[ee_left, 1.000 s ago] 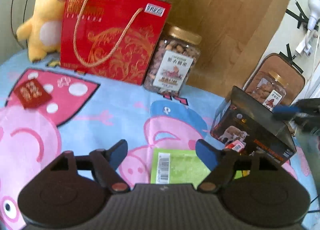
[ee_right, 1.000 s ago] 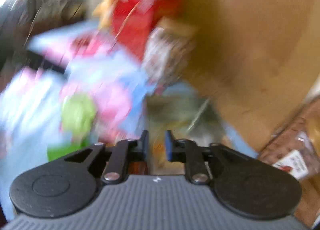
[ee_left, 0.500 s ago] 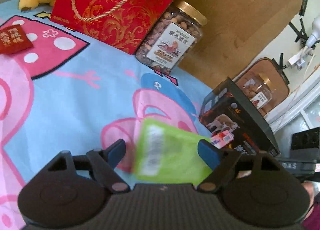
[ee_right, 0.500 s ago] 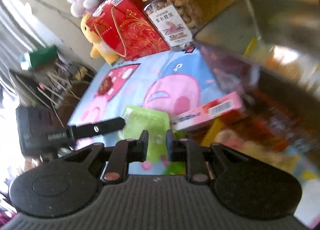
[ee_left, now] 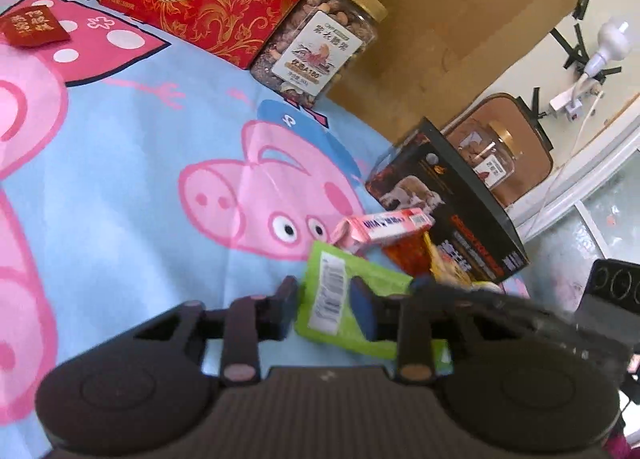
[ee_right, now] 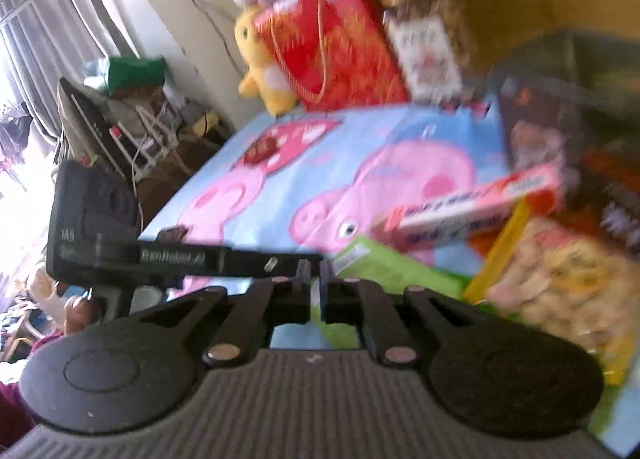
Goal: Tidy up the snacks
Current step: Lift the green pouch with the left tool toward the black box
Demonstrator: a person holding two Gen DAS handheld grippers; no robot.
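Our left gripper [ee_left: 326, 309] clamped on a flat glossy green snack pouch [ee_left: 344, 309] with white barcode label, our right gripper [ee_right: 315, 291] closed, empty, slim pink carton [ee_left: 386, 224] beside

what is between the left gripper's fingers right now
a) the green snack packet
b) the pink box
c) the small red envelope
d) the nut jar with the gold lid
a: in the left wrist view the left gripper has its fingers on either side of the green snack packet, while the pink box lies beyond it, and the nut jar and red envelope sit far off.
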